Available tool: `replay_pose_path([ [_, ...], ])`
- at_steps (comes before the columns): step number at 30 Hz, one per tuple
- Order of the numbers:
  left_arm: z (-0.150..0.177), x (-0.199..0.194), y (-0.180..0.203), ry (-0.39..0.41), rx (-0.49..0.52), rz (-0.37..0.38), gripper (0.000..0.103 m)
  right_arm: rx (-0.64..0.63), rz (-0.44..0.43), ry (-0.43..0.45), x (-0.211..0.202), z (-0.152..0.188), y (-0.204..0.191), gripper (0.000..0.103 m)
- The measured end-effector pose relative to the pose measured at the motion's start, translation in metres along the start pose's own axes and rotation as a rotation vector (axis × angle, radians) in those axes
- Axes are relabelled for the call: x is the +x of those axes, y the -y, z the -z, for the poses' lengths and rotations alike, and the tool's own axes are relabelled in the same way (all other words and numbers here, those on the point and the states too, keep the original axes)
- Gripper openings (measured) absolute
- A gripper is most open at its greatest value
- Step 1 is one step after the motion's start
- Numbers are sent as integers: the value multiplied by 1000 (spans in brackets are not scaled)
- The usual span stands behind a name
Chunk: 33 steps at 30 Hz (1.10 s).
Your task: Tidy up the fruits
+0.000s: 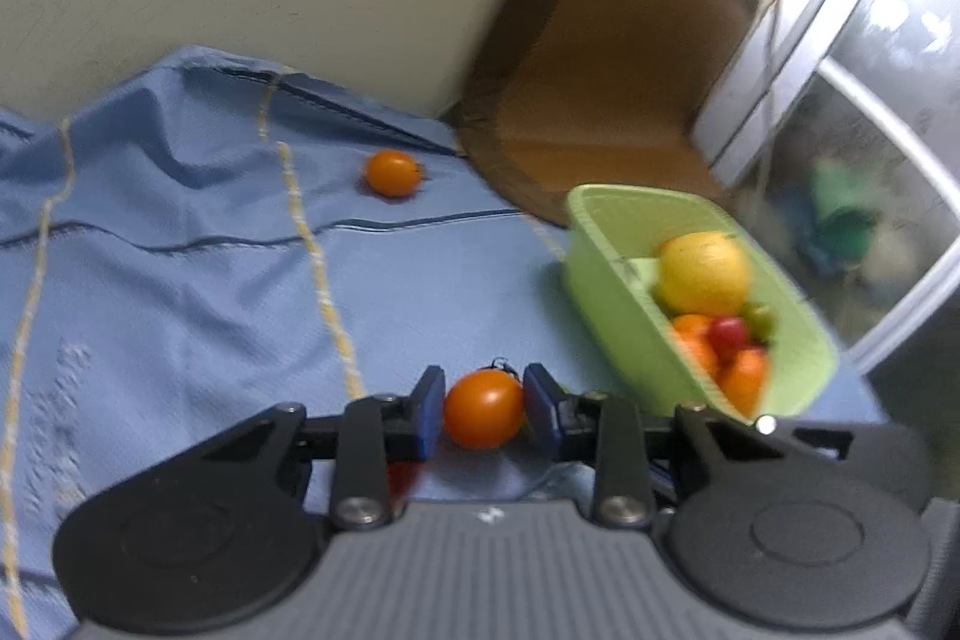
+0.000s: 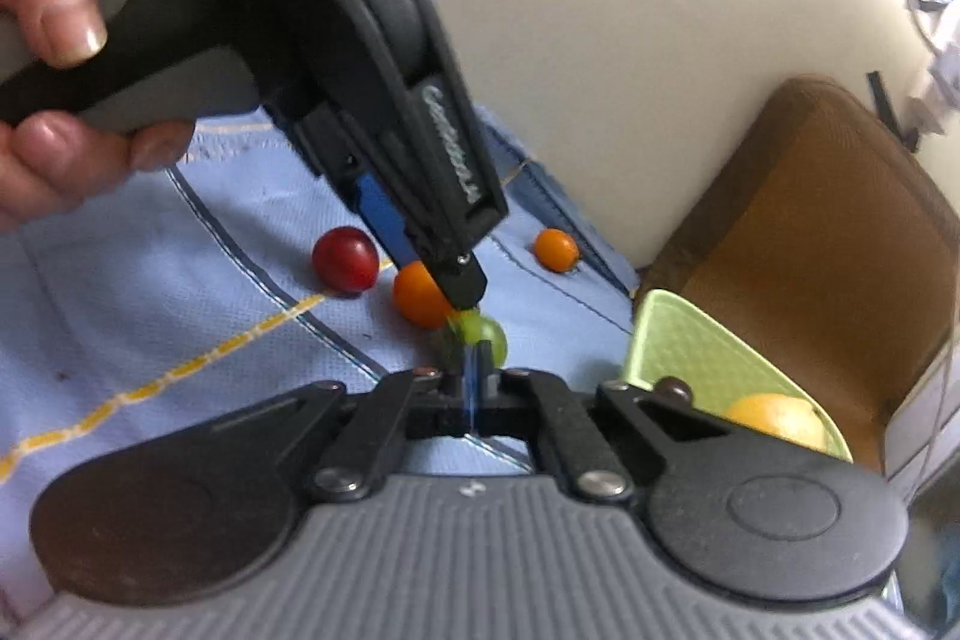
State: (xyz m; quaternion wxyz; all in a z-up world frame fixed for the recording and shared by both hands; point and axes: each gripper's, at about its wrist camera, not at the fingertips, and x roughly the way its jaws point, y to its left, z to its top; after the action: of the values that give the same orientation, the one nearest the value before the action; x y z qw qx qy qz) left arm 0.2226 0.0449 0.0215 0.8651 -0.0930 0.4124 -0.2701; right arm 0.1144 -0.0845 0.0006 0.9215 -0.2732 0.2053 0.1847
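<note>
My left gripper (image 1: 483, 409) is shut on an orange tomato (image 1: 483, 411), just above the blue cloth (image 1: 180, 280). The right wrist view shows that gripper (image 2: 447, 283) from the side with the tomato (image 2: 417, 301) in it. A second orange tomato (image 1: 391, 172) lies far on the cloth, also in the right wrist view (image 2: 556, 250). A red tomato (image 2: 345, 259) lies to the left. My right gripper (image 2: 471, 370) is shut and empty, with a green fruit (image 2: 483, 334) just beyond its tips. The green basket (image 1: 606, 292) holds a yellow fruit (image 1: 703, 272) and several small fruits.
A brown chair (image 1: 606, 58) stands behind the basket against the cream wall. A window or glass door (image 1: 852, 160) is at the right. The person's hand (image 2: 54, 58) grips the left gripper's handle. The basket (image 2: 672, 346) sits at the cloth's right edge.
</note>
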Motion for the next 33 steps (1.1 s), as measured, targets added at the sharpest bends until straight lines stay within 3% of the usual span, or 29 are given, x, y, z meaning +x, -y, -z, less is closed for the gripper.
replay_pose_path([
  [6, 22, -8, 26, 0, 0, 55, 29, 38, -39, 0, -27, 11, 4, 3],
  [9, 36, -14, 33, 14, -10, 30, 29, 10, -35, 3, -30, 14, 2, 7],
  [16, 75, -46, 6, 99, -125, 3, 29, 40, -37, 7, -34, 16, 11, 11],
  [20, 89, -57, -6, 116, -156, -7, 30, 100, -28, 22, -25, 7, 16, 28],
  [26, 97, -59, 4, 162, -78, -58, 33, -43, 7, -26, 8, -10, 0, 28],
  [33, 107, -54, 19, 169, 35, -94, 37, -203, 69, -123, 29, -6, 0, 28],
])
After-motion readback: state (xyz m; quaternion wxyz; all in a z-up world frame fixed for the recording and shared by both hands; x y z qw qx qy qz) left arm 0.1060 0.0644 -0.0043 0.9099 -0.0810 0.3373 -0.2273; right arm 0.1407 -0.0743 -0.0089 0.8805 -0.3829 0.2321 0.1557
